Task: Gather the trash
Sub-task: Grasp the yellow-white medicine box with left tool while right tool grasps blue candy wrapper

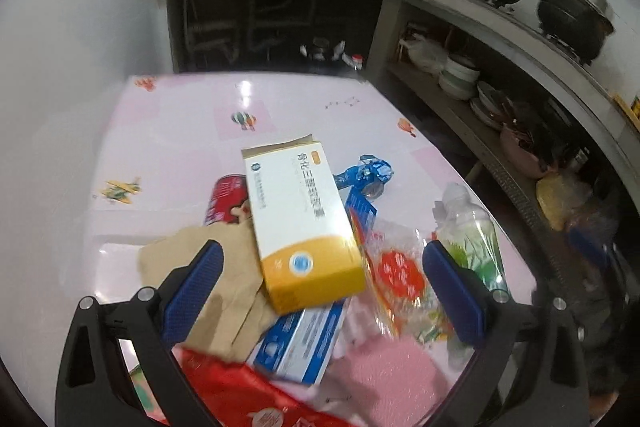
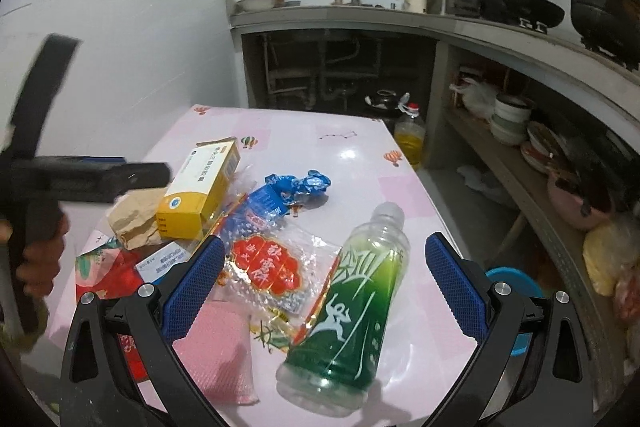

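Observation:
Trash lies piled on a pink table (image 1: pixel 180 147). My left gripper (image 1: pixel 322 263) is open above a white and yellow medicine box (image 1: pixel 300 223), which rests on brown paper (image 1: pixel 224 291) and a blue and white box (image 1: pixel 300 343). A red can (image 1: pixel 224 201), a blue wrapper (image 1: pixel 368 175) and a clear red-labelled bag (image 1: pixel 400 271) lie around it. My right gripper (image 2: pixel 324 263) is open just above a green plastic bottle (image 2: pixel 352 303) lying on its side. The medicine box (image 2: pixel 200 187), the blue wrapper (image 2: pixel 300 185) and the bag (image 2: pixel 268 267) show in the right wrist view, with the left gripper (image 2: pixel 80 175) at the left.
A pink foam sheet (image 2: pixel 216 351) and a red bag (image 1: pixel 248 399) lie at the table's near edge. A concrete counter with shelves of bowls (image 1: pixel 460 75) and pots (image 1: pixel 572 11) runs along the right. An oil bottle (image 2: pixel 408 135) stands past the table's far corner. A blue bin (image 2: pixel 516 291) stands at the right.

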The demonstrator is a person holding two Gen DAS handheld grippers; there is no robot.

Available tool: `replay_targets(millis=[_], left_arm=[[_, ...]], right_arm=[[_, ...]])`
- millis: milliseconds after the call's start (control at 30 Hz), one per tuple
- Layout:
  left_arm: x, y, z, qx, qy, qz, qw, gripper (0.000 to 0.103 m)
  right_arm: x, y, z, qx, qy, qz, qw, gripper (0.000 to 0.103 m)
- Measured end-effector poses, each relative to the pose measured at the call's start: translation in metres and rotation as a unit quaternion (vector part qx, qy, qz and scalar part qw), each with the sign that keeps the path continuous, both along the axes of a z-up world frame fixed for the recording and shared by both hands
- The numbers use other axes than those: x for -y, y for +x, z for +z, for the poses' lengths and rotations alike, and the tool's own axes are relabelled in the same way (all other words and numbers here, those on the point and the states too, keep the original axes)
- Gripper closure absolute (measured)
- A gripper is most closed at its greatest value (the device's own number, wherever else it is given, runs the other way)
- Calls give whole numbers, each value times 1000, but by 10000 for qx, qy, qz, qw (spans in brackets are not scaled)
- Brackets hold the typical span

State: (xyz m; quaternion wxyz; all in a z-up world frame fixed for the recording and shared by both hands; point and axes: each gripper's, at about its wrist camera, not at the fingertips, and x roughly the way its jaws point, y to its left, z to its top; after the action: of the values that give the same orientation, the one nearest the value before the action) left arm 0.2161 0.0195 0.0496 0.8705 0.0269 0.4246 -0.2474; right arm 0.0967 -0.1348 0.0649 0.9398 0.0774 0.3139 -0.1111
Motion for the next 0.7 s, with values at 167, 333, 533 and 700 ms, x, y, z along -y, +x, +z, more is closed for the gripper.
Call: replay_targets(millis=[167,333,533,700], left_arm=[[16,41,-13,-386,194,13,9991,5],[31,73,-36,-791,615,54,9949,7],[33,88,-53,-1120,663,156,9914,24],[31,87,-51,-1052,567,257,9925,28]], right_arm=[[9,10,-2,-7,169,6,9999,7],[11,15,-2,3,196,28,9998,7],[16,19,-3,-41,211,39,9998,7],[28,26,4,1,240,144,9996,7]])
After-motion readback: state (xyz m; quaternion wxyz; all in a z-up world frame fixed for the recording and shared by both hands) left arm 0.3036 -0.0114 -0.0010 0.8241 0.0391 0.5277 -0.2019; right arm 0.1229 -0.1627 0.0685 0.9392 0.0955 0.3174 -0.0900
